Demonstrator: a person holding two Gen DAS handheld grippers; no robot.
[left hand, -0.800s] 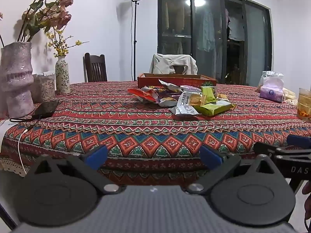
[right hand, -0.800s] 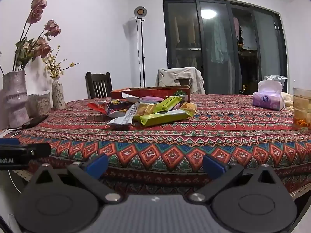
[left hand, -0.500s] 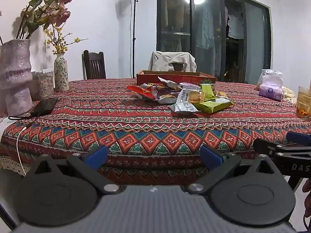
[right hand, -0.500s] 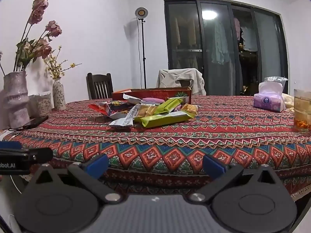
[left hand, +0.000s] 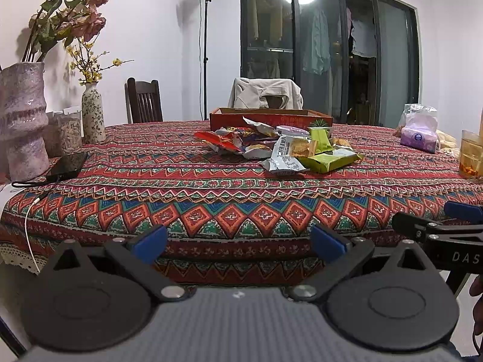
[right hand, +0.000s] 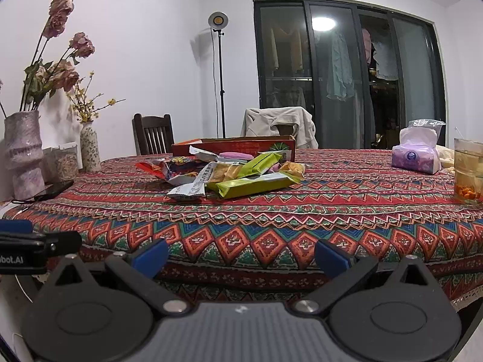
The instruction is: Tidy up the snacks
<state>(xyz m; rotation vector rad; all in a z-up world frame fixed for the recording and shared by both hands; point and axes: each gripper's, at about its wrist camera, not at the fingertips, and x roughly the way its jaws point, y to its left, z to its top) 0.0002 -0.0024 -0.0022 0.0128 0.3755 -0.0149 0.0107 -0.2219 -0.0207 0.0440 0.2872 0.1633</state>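
A heap of snack packets [left hand: 277, 146] lies mid-table on the patterned cloth, also in the right wrist view [right hand: 229, 172]: green packets [right hand: 253, 184], a white packet [left hand: 283, 157], red packets [left hand: 223, 141]. A red cardboard box [left hand: 271, 117] stands just behind the heap. My left gripper [left hand: 238, 244] is open and empty, held before the table's near edge, well short of the heap. My right gripper [right hand: 240, 256] is open and empty, also off the near edge. Each gripper shows at the edge of the other's view.
At the left stand a large vase [left hand: 22, 120], a small vase [left hand: 92, 114], a jar and a black phone [left hand: 65, 166] with a cable. At the right are a tissue pack [right hand: 415, 154] and a glass of tea [right hand: 468, 170]. Chairs stand behind the table.
Both grippers have risen slightly, so the tabletop shows from a little higher. Both stay open; nothing on the table has moved.
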